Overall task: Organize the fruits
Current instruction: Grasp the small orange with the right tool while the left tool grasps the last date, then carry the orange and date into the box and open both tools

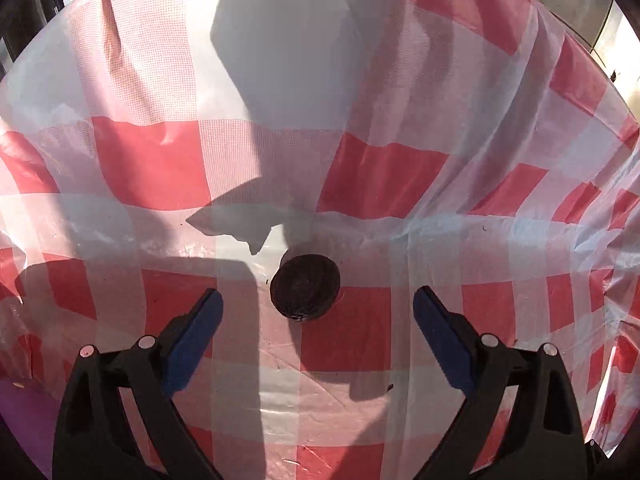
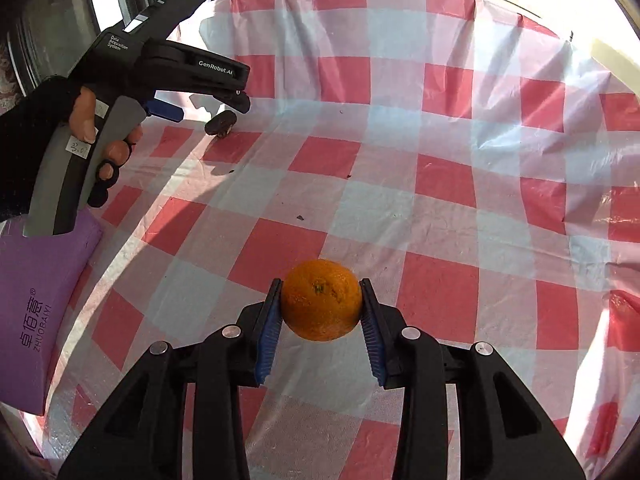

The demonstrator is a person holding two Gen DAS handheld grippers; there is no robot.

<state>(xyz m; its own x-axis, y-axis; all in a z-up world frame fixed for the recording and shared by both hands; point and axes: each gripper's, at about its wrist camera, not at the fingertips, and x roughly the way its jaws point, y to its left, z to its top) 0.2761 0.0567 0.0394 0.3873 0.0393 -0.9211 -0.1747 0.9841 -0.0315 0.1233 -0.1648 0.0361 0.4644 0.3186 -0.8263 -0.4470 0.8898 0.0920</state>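
While the right gripper (image 2: pixel 321 308) pinches an orange (image 2: pixel 321 305) above the checked cloth (image 2: pixel 440 184) on the bench, the left gripper (image 1: pixel 318 306) hangs spread over a dark round fruit (image 1: pixel 305 287) lying near the bench's left edge, beside a purple box (image 2: pixel 36 304).

"GenRobot.AI" on the left tool (image 2: pixel 208 114); "ZHUOBAIYI" on purple box (image 2: pixel 36 312).
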